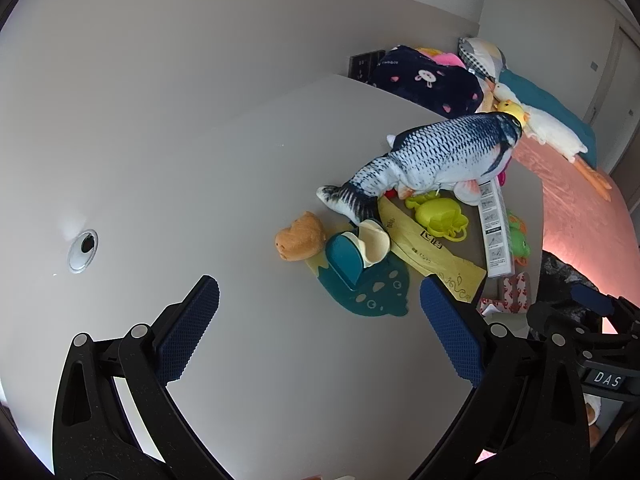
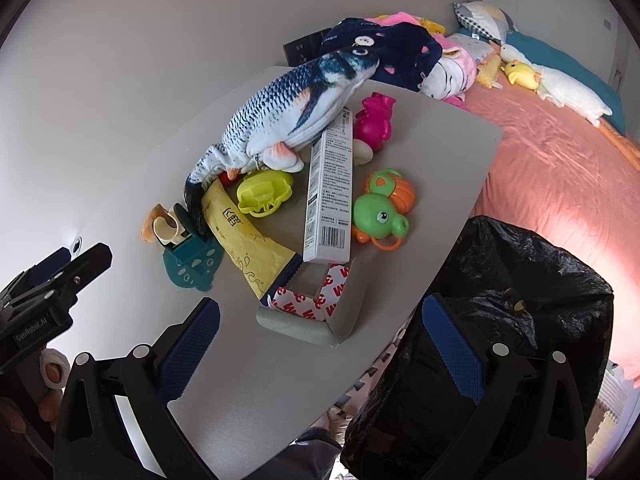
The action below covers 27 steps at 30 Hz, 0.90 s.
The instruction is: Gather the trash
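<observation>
On the grey table (image 2: 260, 368) lie a yellow paper wrapper (image 2: 244, 240), a long white printed box (image 2: 330, 196) and a grey foam corner piece (image 2: 308, 326) with red-and-white backing strips. My right gripper (image 2: 320, 304) hangs open and empty just in front of the foam piece. A black trash bag (image 2: 520, 300) gapes at the table's right edge, behind the right finger. My left gripper (image 1: 318, 284) is open and empty over the bare table, short of the wrapper (image 1: 428, 252) and box (image 1: 494, 228). It shows at the left of the right wrist view (image 2: 80, 268).
Toys crowd the table: a plush fish (image 2: 296, 104), a teal tape dispenser (image 2: 188, 256), a yellow toy (image 2: 264, 192), a green turtle (image 2: 380, 212), a pink toy (image 2: 376, 120) and an orange plush (image 1: 300, 240). A pink bed (image 2: 560, 152) with plush toys lies to the right.
</observation>
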Available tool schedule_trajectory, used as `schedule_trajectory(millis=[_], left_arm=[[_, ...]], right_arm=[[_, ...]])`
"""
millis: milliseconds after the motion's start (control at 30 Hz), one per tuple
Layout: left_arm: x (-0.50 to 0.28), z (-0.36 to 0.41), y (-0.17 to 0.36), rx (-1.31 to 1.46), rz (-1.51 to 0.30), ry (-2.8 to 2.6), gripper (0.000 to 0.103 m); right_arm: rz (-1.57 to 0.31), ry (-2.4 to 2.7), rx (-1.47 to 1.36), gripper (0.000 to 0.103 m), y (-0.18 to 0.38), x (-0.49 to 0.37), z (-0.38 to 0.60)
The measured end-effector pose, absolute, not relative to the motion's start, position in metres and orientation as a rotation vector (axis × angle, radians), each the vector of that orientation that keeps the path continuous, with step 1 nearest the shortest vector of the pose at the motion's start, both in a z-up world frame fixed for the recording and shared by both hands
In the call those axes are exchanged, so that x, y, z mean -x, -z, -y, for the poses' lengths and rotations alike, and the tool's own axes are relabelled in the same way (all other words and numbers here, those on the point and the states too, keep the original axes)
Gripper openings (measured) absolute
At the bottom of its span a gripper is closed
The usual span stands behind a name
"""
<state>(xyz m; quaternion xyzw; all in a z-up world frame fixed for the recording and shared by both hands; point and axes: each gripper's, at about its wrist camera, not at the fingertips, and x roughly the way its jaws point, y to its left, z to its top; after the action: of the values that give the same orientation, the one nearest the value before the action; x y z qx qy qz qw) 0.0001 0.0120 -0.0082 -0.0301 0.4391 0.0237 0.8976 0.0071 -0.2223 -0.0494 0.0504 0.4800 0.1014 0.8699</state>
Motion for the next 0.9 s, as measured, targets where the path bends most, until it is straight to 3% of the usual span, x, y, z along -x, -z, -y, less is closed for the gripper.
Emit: schedule_trajectory(millis=[600, 800, 900], left_arm=[[-0.019, -0.036, 0.035, 0.091, -0.981, -0.063, 0.097], [-0.031, -0.042, 0.042, 0.080, -0.988, -0.071, 0.097], [-0.038, -0.046, 0.045, 0.068, -0.990, -0.081, 0.097]], right_arm=[[-1.064, -0.246, -0.027, 0.101, 0.086, -0.021, 0.198], [-1.088, -0.237, 0.022, 0.080, 0.096, -0.026, 0.193], [-1.075, -0.231, 0.048, 0.074, 0.097, -0.027, 0.191]])
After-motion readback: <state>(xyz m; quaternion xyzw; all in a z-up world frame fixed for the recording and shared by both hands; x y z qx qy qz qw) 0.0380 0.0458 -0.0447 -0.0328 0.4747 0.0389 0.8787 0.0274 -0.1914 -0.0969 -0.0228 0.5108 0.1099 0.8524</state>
